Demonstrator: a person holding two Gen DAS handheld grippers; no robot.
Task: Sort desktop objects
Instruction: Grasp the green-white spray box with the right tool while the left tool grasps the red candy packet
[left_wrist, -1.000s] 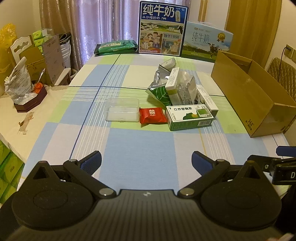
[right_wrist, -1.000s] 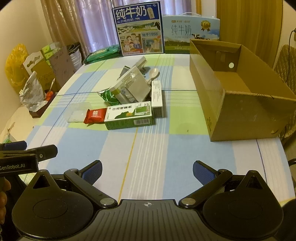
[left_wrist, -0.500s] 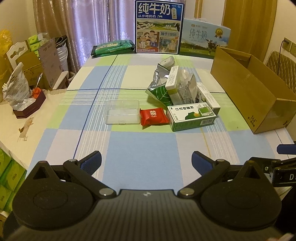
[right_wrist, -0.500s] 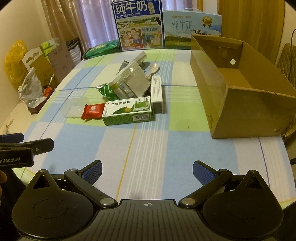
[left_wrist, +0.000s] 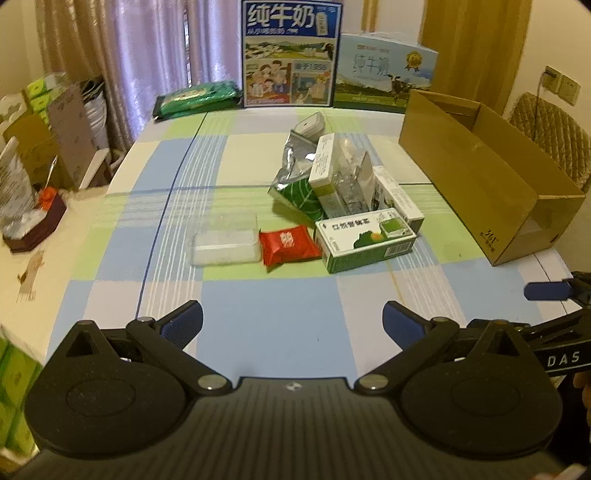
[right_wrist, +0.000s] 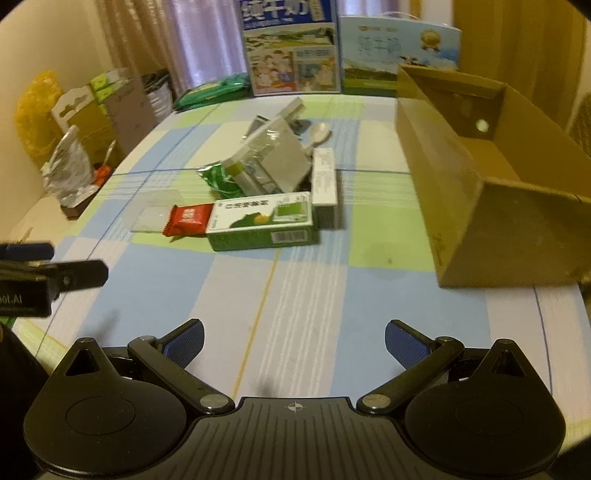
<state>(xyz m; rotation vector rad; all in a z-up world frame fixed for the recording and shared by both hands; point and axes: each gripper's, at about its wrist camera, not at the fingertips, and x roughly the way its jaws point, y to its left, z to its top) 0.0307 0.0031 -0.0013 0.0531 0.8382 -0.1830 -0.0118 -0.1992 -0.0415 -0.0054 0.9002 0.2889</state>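
Green box dead ahead of both tools, nothing grabbed yet.

Sat past the wide-open, empty right tool (right_wrist: 294, 341), green box (right_wrist: 260, 225) long side crosswise, cardboard box (right_wrist: 491, 192) off right; left tool (left_wrist: 292, 325) equally spread, empty, no nearer.

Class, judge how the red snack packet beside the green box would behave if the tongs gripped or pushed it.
The red snack packet looks like a puffy foil wrapper, so it would probably crumple rather than stay stiff. It appears small and flat, so likely light and unlikely to roll. Its glossy skin may slide on the checked tablecloth when pushed.
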